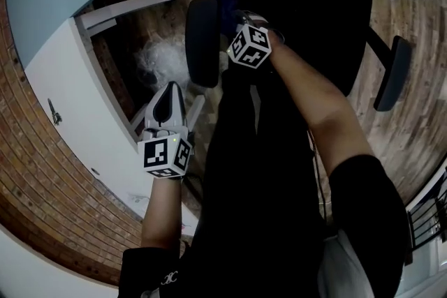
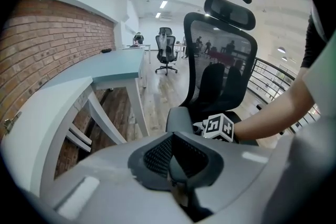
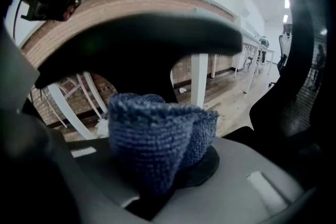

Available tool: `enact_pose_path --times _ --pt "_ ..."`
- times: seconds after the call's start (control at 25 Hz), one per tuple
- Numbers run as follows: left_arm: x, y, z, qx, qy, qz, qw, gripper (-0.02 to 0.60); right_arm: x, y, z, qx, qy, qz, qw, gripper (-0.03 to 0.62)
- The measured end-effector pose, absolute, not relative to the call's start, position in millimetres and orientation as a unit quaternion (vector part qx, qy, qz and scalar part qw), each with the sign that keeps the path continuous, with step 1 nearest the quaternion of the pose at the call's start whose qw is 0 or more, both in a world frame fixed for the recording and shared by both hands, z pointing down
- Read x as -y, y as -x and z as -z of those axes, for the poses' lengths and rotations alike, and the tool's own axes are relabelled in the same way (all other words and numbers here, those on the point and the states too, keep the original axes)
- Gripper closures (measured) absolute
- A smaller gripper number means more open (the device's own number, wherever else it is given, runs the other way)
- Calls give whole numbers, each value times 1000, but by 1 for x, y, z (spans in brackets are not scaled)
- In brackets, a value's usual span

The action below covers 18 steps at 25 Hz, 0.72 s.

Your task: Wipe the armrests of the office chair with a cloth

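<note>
Beside a black mesh-backed office chair [image 2: 223, 60] in a brick-walled office, the right gripper [image 1: 236, 23] is clamped on a bunched blue knitted cloth [image 3: 152, 134]. It sits just beside the dark grey padded armrest [image 1: 202, 42], at the pad's right edge. The pad's long axis runs from near to far, so a wipe would, by the look of it, travel along that line. Whether the cloth already touches the pad is hard to tell. The left gripper [image 1: 169, 100], jaws pressed together on nothing, hangs nearer and to the left, apart from the pad, so the right one is plainly the closer. The second armrest [image 1: 391, 73] stands well apart on the right. No brand or lettering is legible; the gripper cubes show only black-and-white square markers
</note>
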State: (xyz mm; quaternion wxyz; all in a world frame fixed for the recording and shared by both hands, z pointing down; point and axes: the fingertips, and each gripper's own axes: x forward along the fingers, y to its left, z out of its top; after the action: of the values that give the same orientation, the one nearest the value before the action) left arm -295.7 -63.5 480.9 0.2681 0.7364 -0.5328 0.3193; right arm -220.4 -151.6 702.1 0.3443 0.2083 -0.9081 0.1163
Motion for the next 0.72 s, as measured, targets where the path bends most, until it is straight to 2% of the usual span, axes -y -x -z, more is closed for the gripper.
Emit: enact_pose_path --times 0.16,0.36,0.56,0.72 --pt "60 292 -461 533 -745 -298 267 575 135 223 -642 926 -203 -99 303 537" --pt "57 290 -440 531 -756 -272 271 575 136 202 -623 907 -239 -120 326 537" --pt "53 289 -430 530 -760 -255 275 575 185 171 -591 881 -327 -148 309 537" --pt "52 293 -423 539 -758 -239 279 575 212 172 -580 875 -331 -144 324 536"
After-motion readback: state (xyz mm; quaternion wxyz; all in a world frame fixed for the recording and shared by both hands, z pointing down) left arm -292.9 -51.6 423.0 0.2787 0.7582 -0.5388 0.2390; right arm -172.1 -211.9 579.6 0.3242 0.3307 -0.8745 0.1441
